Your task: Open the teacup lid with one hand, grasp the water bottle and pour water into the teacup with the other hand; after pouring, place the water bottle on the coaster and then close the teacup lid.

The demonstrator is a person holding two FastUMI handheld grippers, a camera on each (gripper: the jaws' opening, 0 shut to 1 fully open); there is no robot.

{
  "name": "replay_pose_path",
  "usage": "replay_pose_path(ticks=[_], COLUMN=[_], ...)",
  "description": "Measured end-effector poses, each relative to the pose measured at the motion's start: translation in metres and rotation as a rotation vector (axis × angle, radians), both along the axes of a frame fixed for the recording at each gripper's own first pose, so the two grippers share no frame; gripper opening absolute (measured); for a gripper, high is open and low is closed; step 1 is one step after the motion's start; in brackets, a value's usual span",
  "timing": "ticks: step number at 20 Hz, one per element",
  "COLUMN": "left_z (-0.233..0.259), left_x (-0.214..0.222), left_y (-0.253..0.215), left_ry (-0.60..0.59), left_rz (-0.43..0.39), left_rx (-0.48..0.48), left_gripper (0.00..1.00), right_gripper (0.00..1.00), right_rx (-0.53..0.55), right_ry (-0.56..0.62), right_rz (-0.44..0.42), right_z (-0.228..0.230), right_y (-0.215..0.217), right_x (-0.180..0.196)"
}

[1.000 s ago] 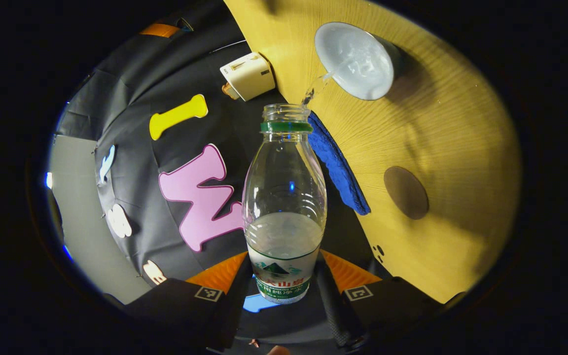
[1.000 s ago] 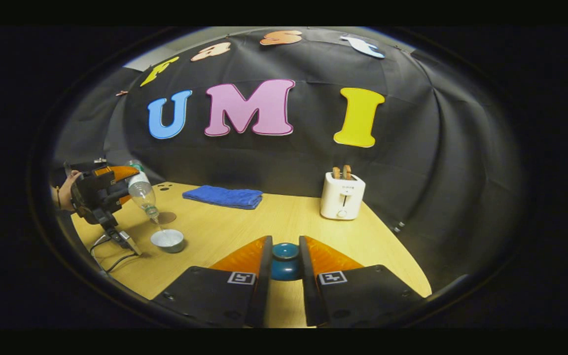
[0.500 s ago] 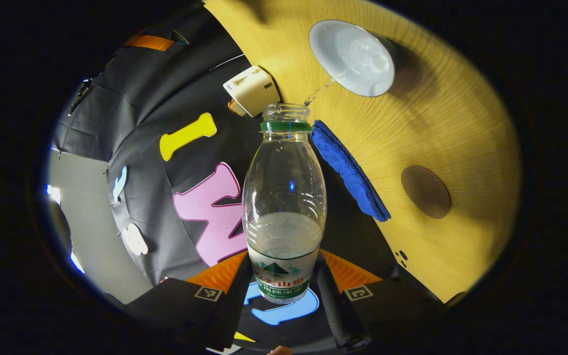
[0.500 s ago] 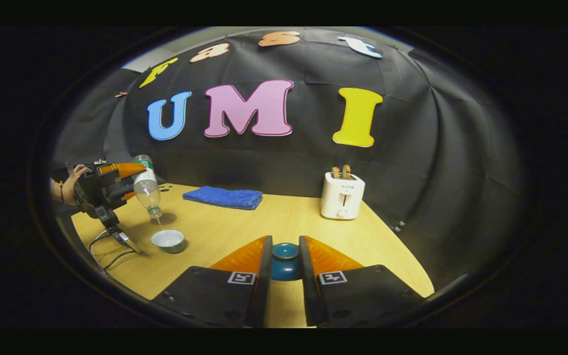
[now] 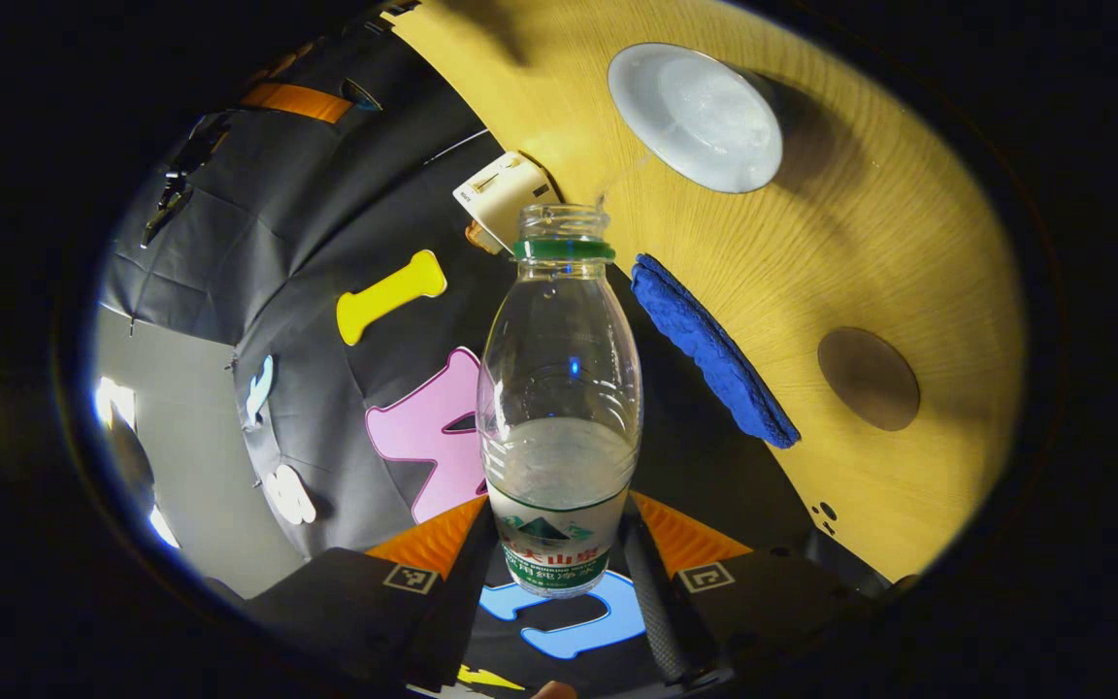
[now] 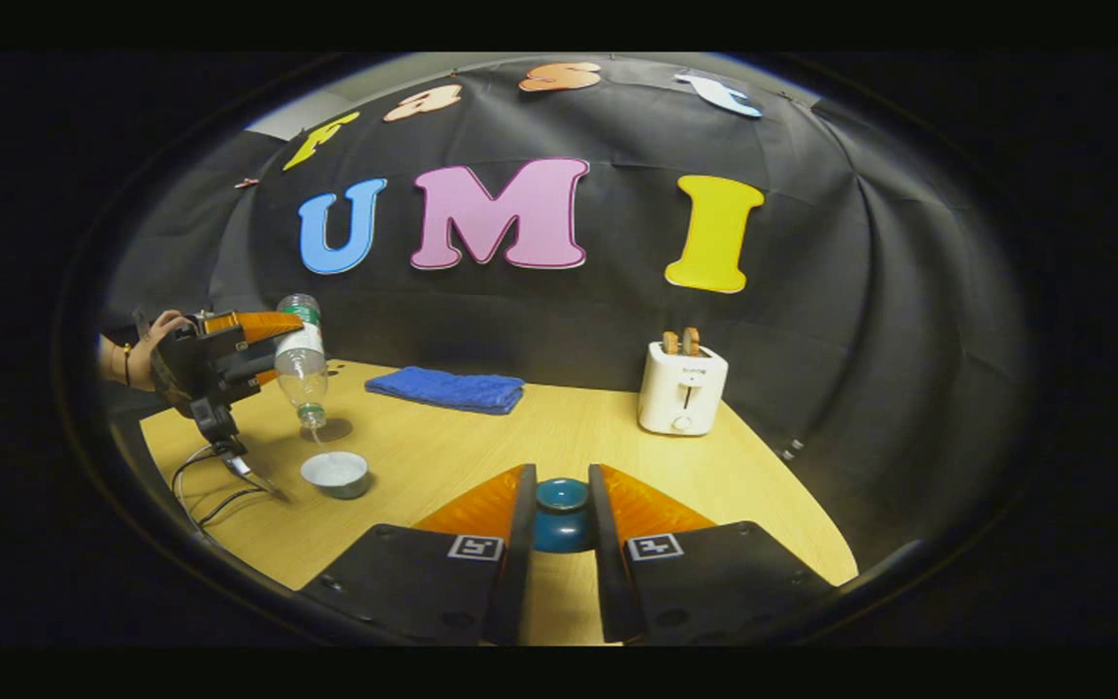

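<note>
- On the bench (image 6: 540, 437), the bottle (image 5: 560, 388) is gripped by the left gripper (image 5: 559, 568) jaws, tilted near the cup (image 6: 335, 473); pouring is judged nearly over.
- Next, the bottle needs setting on the coaster (image 5: 868, 379).
- The lid (image 6: 561, 515) is clamped in the right gripper (image 6: 559, 544) jaws.

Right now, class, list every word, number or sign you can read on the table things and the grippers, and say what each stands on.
Water bottle label: printed text, too blurred to read.
Toaster front: a tiny mark, too small to read.
Square tags on the right gripper: black-and-white patterns, no words.
No text reads clearly.
</note>
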State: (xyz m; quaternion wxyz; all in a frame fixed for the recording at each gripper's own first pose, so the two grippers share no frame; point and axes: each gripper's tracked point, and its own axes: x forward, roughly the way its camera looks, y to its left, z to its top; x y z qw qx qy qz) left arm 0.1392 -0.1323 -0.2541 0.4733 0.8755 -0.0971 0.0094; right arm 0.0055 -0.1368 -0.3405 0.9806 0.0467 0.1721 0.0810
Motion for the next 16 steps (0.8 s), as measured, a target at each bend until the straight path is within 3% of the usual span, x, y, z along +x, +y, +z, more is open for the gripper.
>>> replay_pose_path(ticks=[4,7,8,11,16], left_z=[-0.005,-0.013,-0.017,-0.017,-0.032], left_x=[0.003,0.002,-0.003,-0.004,0.002], left_y=[0.008,0.016,0.016,0.018,0.019], left_ry=[0.039,0.126,0.151,0.238,0.400], left_rz=[0.043,0.088,0.102,0.152,0.274], left_rx=[-0.046,-0.175,-0.239,-0.502,-1.100], left_gripper=[0.74,0.74,0.74,0.74,0.75], right_gripper=[0.32,0.31,0.36,0.32,0.32], right_rx=[-0.005,-0.003,-0.003,-0.014,-0.031], right_ry=[0.013,0.035,0.042,0.052,0.053], right_rz=[0.006,-0.004,-0.011,-0.034,-0.075], right_z=[0.001,0.000,0.000,0.003,0.008], right_y=[0.004,0.007,0.008,0.014,0.033], right_x=[0.000,0.001,0.001,0.003,0.005])
